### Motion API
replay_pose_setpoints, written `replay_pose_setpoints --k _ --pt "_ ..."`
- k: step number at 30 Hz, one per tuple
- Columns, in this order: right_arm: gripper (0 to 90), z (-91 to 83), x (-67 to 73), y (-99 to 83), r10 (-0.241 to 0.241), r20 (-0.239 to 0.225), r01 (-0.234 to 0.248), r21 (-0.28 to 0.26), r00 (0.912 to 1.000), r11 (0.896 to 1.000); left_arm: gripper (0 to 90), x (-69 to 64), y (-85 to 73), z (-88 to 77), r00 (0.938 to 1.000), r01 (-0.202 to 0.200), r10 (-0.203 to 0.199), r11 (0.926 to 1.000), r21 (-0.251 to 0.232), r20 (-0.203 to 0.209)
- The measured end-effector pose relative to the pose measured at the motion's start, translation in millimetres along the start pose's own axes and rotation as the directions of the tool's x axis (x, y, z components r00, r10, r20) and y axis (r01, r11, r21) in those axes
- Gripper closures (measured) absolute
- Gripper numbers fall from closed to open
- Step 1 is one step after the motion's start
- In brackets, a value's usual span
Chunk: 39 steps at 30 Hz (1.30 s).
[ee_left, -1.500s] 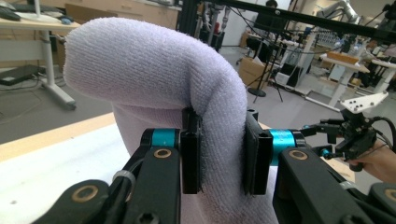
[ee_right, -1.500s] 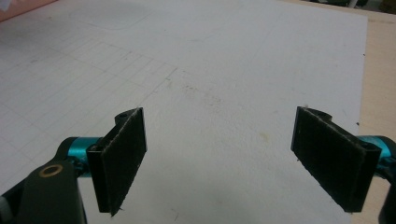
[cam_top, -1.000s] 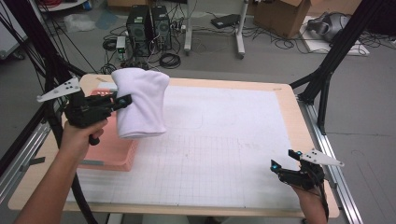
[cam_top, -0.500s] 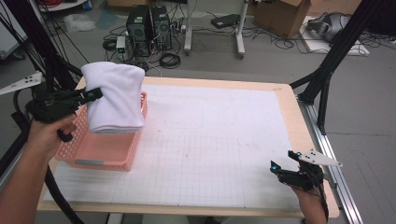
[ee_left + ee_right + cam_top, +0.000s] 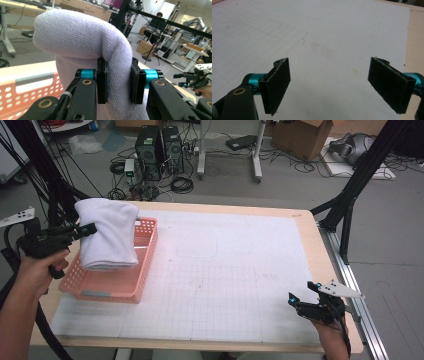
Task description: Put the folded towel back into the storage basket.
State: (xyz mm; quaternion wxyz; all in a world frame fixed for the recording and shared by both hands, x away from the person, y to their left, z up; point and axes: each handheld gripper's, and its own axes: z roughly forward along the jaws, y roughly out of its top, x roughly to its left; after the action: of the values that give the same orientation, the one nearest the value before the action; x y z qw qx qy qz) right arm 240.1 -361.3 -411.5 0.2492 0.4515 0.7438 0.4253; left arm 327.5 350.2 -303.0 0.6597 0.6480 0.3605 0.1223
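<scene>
On the counter [image 5: 240,227], the basket [image 5: 145,280] sits at nine o'clock with the towel [image 5: 107,237] over it, and the right hand-held gripper [image 5: 301,302] at four o'clock.

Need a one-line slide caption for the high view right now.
Left gripper holds a folded white towel above the pink basket; open right gripper waits over the gridded mat.

towel [image 5: 82,42]: lower end cut off by frame edge | basket [image 5: 107,287]: floor partly hidden under towel
</scene>
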Motion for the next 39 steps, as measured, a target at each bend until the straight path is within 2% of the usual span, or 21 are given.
replay_pose_setpoints --k 6,10,15,20,25,32,35,39 --pt "17.1 0.6 0.4 -0.1 -0.008 0.0 0.008 0.004 1.0 1.0 72.3 9.6 -10.3 0.7 0.9998 0.011 -0.011 0.9989 0.046 -0.018" --pt "17.1 1.1 1.1 -0.4 -0.006 -0.001 0.006 0.01 1.0 1.0 72.3 13.7 -16.2 1.8 0.9996 0.024 -0.024 0.998 0.058 -0.015" --pt "17.1 2.1 1.6 -0.2 -0.014 0.001 0.014 0.013 0.9999 1.0 72.0 16.1 -22.7 11.4 0.9991 0.025 -0.028 0.9956 0.091 0.03" --pt "17.1 3.1 3.5 0.0 -0.032 0.005 0.032 0.022 0.9995 0.999 71.8 22.6 -35.0 23.3 0.9987 0.039 -0.042 0.9912 0.127 0.028" --pt "17.1 2.6 2.6 -0.5 -0.03 0.007 0.03 0.021 0.9995 0.999 71.2 32.9 -46.1 30.5 0.9967 0.08 -0.082 0.9873 0.137 0.004" --pt "17.1 3.7 1.6 -1.4 -0.03 0.009 0.029 0.026 0.9995 0.999 71.1 39.4 -51.9 38.6 0.995 0.095 -0.099 0.9832 0.156 0.015" --pt "17.1 4.6 2.3 -1.5 -0.026 0.009 0.026 0.031 0.9996 0.999 70.2 42.9 -54.1 41.5 0.9936 0.107 -0.111 0.9797 0.169 0.017" --pt "17.1 5.5 3.0 -1.6 -0.031 0.009 0.03 0.033 0.9995 0.999 68.8 46.5 -58.0 43.8 0.993 0.118 -0.117 0.9705 0.21 -0.016"
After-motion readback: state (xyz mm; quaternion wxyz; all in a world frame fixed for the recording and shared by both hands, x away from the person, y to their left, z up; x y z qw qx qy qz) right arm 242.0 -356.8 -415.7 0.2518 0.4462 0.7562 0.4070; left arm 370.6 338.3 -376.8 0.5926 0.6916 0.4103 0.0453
